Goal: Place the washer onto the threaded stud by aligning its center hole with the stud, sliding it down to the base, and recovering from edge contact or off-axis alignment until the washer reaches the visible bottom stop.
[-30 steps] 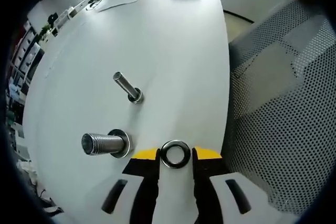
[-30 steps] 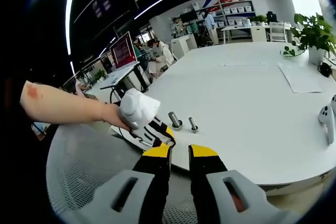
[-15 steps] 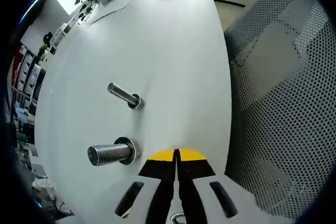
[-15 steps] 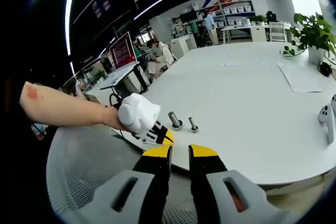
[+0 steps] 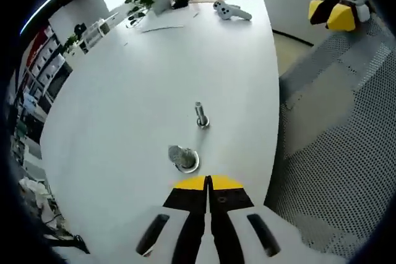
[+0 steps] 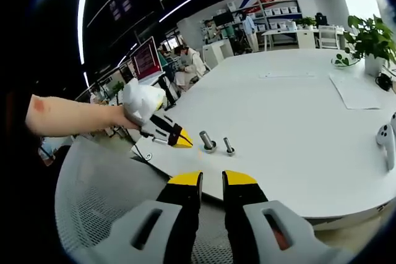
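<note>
In the left gripper view, the left claw (image 5: 208, 182) is pressed together with nothing visible between its yellow-tipped jaws. It hangs over the white table (image 5: 117, 91) near the edge, beside a mesh chair (image 5: 337, 153). Just ahead of it stands the thick threaded stud (image 5: 184, 157), seen almost end-on, with a thinner stud (image 5: 200, 114) a little beyond. The right claw (image 5: 337, 12) shows far off at the upper right. In the right gripper view, the right claw (image 6: 212, 179) is slightly spread and holds nothing, well back from the table. A gloved hand (image 6: 141, 99) holds the left claw above the table edge, tips aimed toward the two studs. Below it, at the table's edge, lies a small ring-like speck (image 6: 148, 157). It may be the washer, but it is too small to be sure. The washer is probably a thin, stiff, light metal ring with smooth faces, so it is likely to slip or tip out of a flat pinch. The safest hold seems to be across the rim on one side, leaving the centre hole free for the stud. It should be kept level, since a tilted ring would likely catch on the threads.
</note>
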A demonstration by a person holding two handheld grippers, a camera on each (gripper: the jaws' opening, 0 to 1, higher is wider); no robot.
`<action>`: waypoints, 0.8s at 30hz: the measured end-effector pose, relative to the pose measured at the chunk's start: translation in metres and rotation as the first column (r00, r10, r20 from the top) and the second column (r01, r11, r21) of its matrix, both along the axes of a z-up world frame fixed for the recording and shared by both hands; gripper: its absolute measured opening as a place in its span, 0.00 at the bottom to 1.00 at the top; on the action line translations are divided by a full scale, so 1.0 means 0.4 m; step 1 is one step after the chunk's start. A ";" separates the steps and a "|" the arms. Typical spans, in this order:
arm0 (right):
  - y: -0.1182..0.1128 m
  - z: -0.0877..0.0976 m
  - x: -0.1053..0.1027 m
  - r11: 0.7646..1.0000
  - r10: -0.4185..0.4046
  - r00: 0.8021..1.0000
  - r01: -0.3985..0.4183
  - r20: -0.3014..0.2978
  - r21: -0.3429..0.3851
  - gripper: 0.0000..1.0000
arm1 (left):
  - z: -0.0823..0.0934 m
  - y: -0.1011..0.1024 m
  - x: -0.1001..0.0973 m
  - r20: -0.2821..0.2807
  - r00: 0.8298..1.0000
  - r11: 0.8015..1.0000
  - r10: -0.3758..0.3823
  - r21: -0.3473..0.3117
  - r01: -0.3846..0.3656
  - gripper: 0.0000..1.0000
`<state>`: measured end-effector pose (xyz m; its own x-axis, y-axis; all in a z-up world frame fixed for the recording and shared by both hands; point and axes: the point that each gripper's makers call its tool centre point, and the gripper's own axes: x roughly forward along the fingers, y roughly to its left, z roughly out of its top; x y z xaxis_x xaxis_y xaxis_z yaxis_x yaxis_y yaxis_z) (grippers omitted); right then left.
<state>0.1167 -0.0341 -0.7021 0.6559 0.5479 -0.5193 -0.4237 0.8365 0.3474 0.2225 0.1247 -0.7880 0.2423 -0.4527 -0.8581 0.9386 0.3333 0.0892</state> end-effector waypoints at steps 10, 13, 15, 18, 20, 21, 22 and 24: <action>0.003 -0.002 -0.003 1.000 0.008 1.000 -0.008 -0.004 -0.002 0.16 | 0.027 0.227 0.005 -0.025 0.989 0.989 0.143 0.028 -0.142 0.00; 0.002 -0.002 -0.003 1.000 0.007 1.000 -0.007 -0.006 -0.003 0.16 | 0.001 0.293 -0.021 -0.048 0.983 0.983 0.175 0.059 -0.172 0.00; 0.002 -0.003 -0.003 1.000 0.008 1.000 -0.008 -0.007 -0.004 0.16 | -0.021 0.336 -0.042 -0.054 0.983 0.981 0.174 0.092 -0.169 0.00; 0.003 -0.004 -0.004 1.000 0.010 1.000 -0.010 -0.010 -0.005 0.16 | -0.059 0.399 -0.074 -0.064 0.985 0.977 0.159 0.154 -0.148 0.00; 0.004 -0.003 -0.003 1.000 0.008 1.000 -0.008 -0.008 -0.005 0.16 | -0.087 0.439 -0.088 -0.065 0.986 0.971 0.153 0.194 -0.138 0.00; 0.004 -0.003 -0.003 1.000 0.008 1.000 -0.008 -0.008 -0.005 0.16 | -0.098 0.455 -0.096 -0.070 0.986 0.968 0.152 0.213 -0.134 0.00; 0.004 -0.003 -0.003 1.000 0.007 1.000 -0.007 -0.007 -0.004 0.16 | -0.112 0.472 -0.104 -0.077 0.985 0.963 0.154 0.233 -0.133 0.00; 0.003 -0.002 -0.003 1.000 0.006 1.000 -0.006 -0.006 -0.003 0.16 | -0.129 0.492 -0.111 -0.085 0.985 0.960 0.150 0.252 -0.125 0.00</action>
